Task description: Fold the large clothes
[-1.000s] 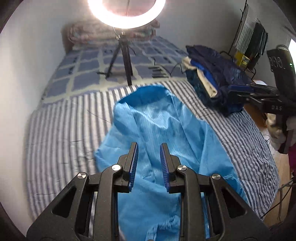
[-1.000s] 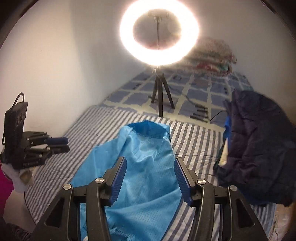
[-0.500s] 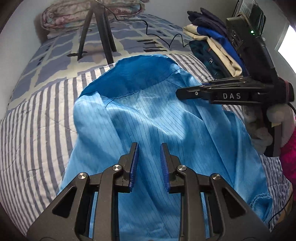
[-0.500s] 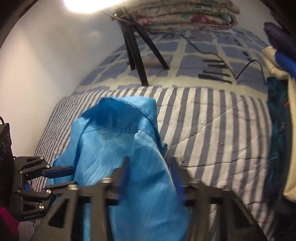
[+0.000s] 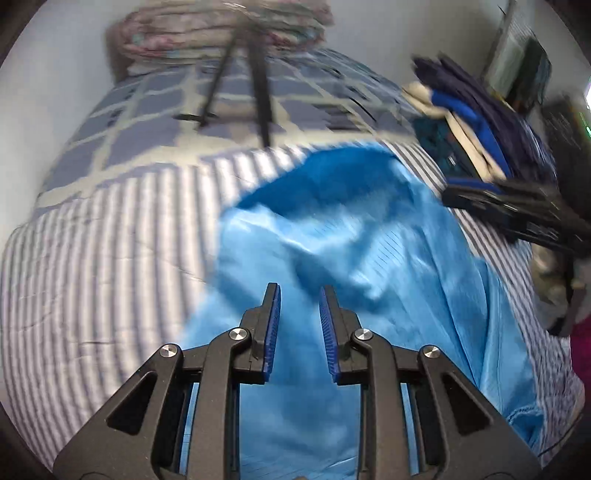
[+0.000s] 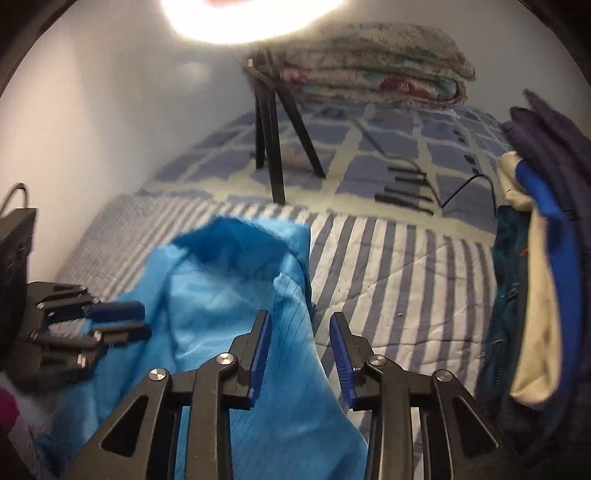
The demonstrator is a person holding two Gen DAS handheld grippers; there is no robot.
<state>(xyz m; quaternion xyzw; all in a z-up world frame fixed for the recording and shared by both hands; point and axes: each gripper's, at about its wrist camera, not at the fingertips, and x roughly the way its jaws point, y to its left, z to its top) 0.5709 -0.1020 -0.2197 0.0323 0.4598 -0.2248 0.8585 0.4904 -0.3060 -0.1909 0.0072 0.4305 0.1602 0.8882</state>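
Observation:
A large bright blue garment point(image 5: 354, 266) lies loosely spread on the striped bedcover point(image 5: 110, 266), its collar end toward the far side. It also shows in the right wrist view point(image 6: 221, 295). My left gripper point(image 5: 298, 295) hovers over the garment's near middle, open with a narrow gap and empty. My right gripper point(image 6: 300, 321) is open and empty above the garment's right edge. The right gripper shows at the right of the left wrist view point(image 5: 517, 210). The left gripper shows at the left of the right wrist view point(image 6: 110, 325).
A black tripod point(image 6: 273, 147) of a ring light point(image 6: 251, 18) stands on the checked blanket point(image 6: 369, 147) beyond the garment. A folded floral quilt point(image 6: 369, 66) lies at the back. A pile of dark and blue clothes point(image 6: 535, 240) sits at the right of the bed.
Both grippers have pulled back and tilted up from the garment. The right gripper has narrowed its opening since a second ago. The garment lies where it was.

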